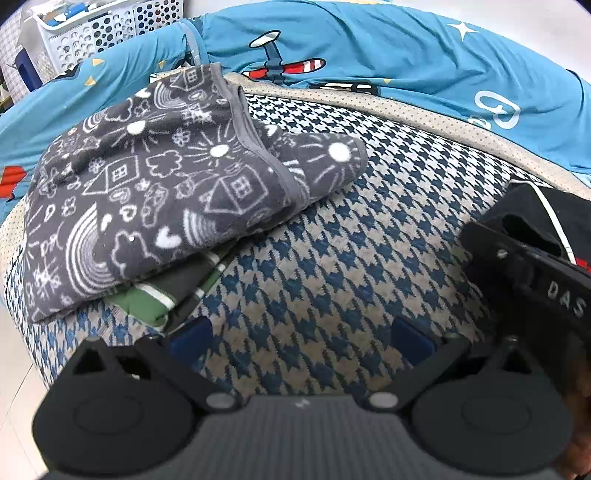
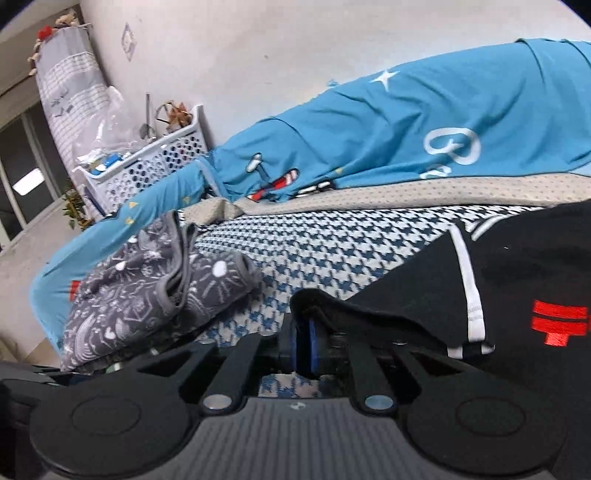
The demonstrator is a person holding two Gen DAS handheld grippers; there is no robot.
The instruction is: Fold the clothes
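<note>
Right gripper [image 2: 303, 343] clamped on an edge of the black garment [image 2: 517, 280], blue pads pressed together with the cloth draped over them. Left gripper [image 1: 301, 338] spread wide, empty, poised low over the checked cushion [image 1: 332, 240]. Black garment at the near right of the cushion, white stripe and red mark showing, bulk trailing off to the right; fold state not clear from here. At the left, a grey patterned cloth [image 1: 166, 184] lying folded on top of a green striped piece [image 1: 147, 302], both a neat stack. Behind, a blue cover [image 1: 369, 44] and a white basket [image 1: 103, 26].

Probably mid-handling of the black garment. Best done with the pinched edge kept taut, the free gripper taking the matching edge, both carried level to keep the layers flat, well clear of the stack.
</note>
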